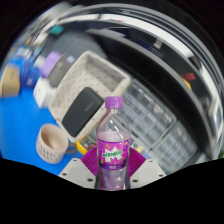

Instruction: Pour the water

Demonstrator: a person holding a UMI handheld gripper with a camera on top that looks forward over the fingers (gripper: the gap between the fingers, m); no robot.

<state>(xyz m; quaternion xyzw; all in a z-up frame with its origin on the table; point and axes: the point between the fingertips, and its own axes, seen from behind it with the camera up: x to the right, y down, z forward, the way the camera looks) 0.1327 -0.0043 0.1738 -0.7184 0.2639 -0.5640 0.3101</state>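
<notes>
A clear plastic bottle (113,145) with a purple cap and a purple label stands upright between my gripper's fingers. My gripper (112,165) is shut on it: both magenta pads (90,159) press on its sides at the label. The bottle's lower part is hidden below the fingers. A beige ring-shaped cup or tape roll (51,143) lies on the blue surface (22,122) to the left of the fingers.
A white wire basket (88,88) stands beyond the bottle. A clear ribbed container (155,120) lies to the right of it. A purple-topped item (48,68) and other clutter sit at the far left. A dark curved edge runs along the far side.
</notes>
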